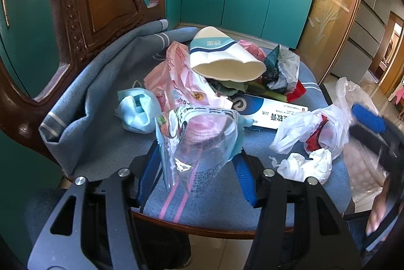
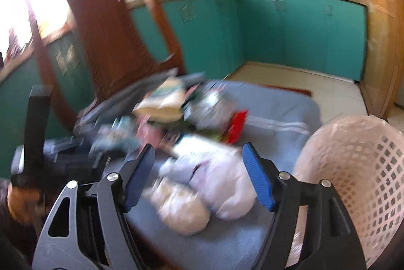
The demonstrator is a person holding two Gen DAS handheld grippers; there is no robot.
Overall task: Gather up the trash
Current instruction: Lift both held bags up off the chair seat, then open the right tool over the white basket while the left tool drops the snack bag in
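Our left gripper [image 1: 199,163] pinches a clear plastic wrapper [image 1: 202,141] over the chair's blue cushion [image 1: 106,118]; our right gripper [image 2: 199,179], fingers wide and empty, faces the white basket [image 2: 363,174] at three o'clock.

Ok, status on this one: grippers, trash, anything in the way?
Left gripper shut on clear wrapper. Right gripper open over white bag. Pile on chair cushion; basket right. Nothing blocking.
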